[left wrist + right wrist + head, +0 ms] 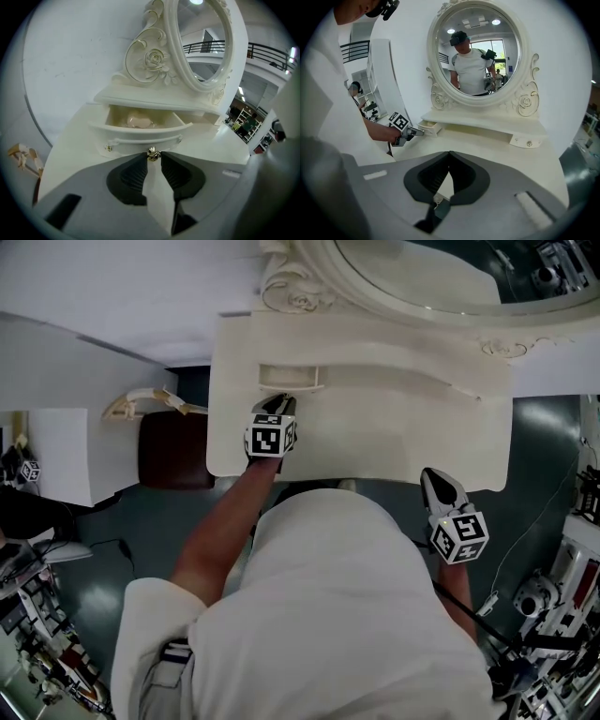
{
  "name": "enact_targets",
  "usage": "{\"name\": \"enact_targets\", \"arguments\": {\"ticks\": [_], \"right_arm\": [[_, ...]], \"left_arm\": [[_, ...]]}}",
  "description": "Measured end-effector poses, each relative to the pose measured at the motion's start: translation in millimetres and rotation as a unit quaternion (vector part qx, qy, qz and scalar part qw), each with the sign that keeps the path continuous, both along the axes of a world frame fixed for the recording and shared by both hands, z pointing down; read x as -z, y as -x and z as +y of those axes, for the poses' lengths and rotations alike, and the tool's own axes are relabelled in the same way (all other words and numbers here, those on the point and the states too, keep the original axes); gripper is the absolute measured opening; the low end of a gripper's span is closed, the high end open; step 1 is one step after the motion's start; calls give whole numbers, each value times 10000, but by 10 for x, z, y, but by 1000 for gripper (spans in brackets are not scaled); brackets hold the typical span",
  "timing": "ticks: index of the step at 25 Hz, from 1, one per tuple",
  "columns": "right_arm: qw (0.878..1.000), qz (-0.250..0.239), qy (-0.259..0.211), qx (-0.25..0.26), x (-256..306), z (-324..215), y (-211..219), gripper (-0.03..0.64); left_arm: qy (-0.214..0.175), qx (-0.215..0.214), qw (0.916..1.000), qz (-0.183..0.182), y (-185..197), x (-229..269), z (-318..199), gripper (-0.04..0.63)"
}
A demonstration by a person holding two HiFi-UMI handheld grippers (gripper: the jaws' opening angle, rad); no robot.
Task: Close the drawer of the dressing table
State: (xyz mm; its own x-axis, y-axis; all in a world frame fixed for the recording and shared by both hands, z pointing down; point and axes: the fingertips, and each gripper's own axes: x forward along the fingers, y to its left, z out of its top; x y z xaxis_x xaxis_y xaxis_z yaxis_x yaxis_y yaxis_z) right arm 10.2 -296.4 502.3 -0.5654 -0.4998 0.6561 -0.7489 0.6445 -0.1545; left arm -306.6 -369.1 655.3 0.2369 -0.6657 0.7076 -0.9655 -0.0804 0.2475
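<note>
The cream dressing table (375, 442) has its left drawer (291, 379) pulled out from under the shelf. In the left gripper view the drawer (140, 127) stands open with a pinkish thing (139, 122) inside. Its gold knob (152, 153) sits between the tips of my left gripper (153, 157), which close on it from both sides. From the head view, the left gripper (278, 401) points at the drawer front. My right gripper (433, 474) hangs over the table's front right edge, jaws shut and empty (449, 153). The right drawer (527, 140) is closed.
An oval mirror (450, 277) in a carved frame rises at the back of the table. A dark brown stool (173, 448) stands to the table's left, beside a cream carved piece (145, 404). Camera gear and cables (562, 596) crowd the floor at right.
</note>
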Motion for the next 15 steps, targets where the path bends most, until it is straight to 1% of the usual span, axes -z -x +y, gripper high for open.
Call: {"name": "enact_targets", "arguments": {"ticks": [15], "right_arm": [[9989, 74, 52, -455, -23, 43, 53, 2]], "left_arm": [[-138, -260, 9995, -93, 80, -3, -313, 91]]}}
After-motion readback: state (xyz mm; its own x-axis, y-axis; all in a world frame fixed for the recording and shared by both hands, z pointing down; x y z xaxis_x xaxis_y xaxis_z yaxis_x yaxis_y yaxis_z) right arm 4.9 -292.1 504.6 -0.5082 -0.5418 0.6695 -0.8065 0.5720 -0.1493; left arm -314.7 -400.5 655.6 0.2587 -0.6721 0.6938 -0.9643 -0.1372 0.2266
